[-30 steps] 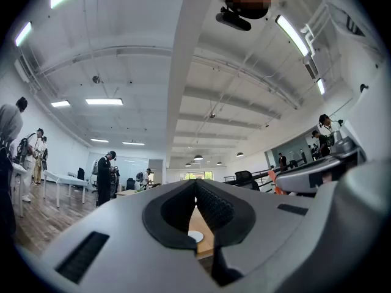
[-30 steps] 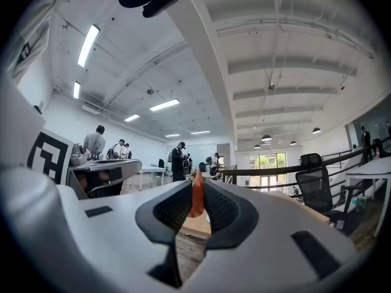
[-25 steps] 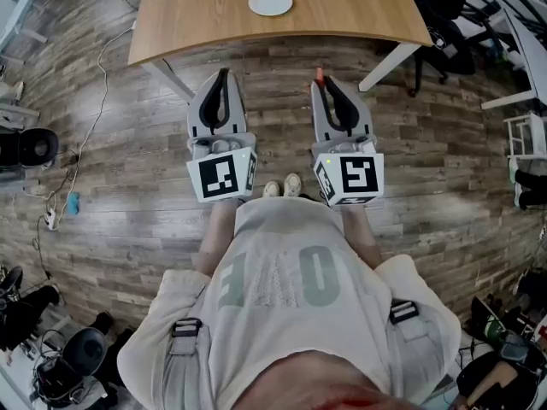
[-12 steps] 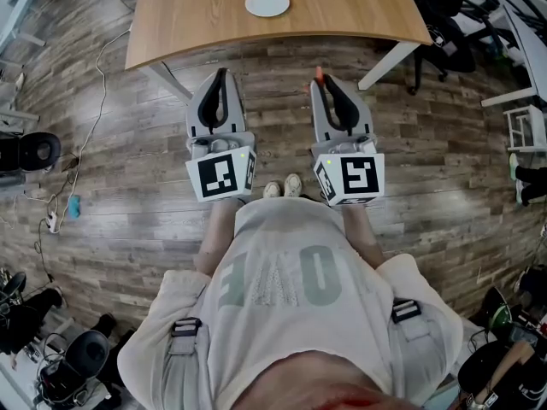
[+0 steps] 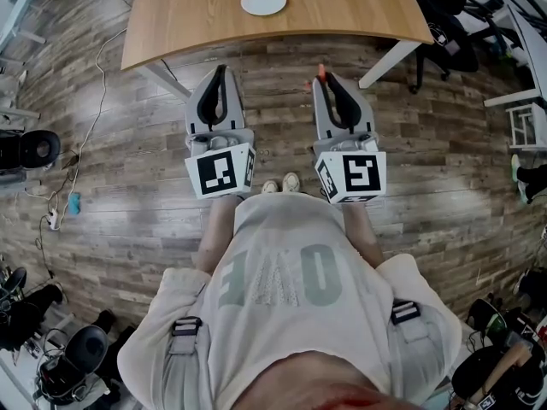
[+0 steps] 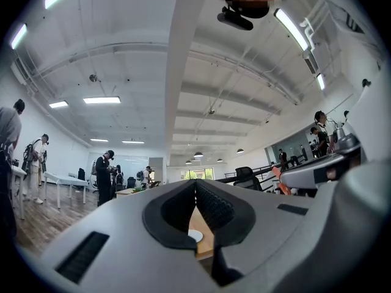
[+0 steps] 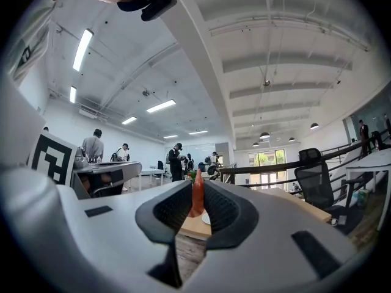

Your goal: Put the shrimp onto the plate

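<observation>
Orange shrimp clamped upright in right gripper, low centre. Left gripper closed, empty. Desk and plate top centre of head view, well apart. Plate has drifted slightly left over the last second, nothing else. Carry unfinished.

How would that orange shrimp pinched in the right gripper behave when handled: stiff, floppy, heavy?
Probably fairly stiff: the shrimp sticks out past the right gripper without drooping. Likely light too, since a pinch near the tips seems to hold it.
</observation>
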Motion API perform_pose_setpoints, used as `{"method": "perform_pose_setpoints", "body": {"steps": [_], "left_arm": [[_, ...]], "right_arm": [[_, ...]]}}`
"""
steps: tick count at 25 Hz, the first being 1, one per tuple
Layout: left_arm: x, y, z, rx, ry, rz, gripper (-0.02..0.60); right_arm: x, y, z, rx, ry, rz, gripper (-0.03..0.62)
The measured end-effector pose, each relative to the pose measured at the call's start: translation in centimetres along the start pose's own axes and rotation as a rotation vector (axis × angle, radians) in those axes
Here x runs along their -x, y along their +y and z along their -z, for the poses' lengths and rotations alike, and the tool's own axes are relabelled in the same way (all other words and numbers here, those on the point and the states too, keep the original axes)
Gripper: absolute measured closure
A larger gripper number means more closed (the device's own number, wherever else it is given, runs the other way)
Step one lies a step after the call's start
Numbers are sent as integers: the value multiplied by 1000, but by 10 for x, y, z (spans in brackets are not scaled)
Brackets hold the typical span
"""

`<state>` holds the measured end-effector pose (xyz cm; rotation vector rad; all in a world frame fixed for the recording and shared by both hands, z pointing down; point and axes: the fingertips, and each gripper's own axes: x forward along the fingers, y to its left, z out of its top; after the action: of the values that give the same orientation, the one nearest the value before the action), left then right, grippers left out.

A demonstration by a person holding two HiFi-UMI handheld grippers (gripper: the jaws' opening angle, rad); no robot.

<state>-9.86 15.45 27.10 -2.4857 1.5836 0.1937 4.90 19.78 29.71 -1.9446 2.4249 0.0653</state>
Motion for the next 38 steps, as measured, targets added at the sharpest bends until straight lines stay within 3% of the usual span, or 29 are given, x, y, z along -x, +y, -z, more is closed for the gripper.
{"method": "perform_pose_setpoints", "body": {"steps": [7,19,38], "left_arm": [[-5,-26,-3,-15,-10,-6,572],[-33,-18,13,3,-45,-24,572],[-132,27,53,13,18,-53,572]], "right_arm": [[4,-25,7,5,2,-20,528],[-13,-43,19,16,1,-17,528],[-126,-76,33,-13,35,-37,528]]}}
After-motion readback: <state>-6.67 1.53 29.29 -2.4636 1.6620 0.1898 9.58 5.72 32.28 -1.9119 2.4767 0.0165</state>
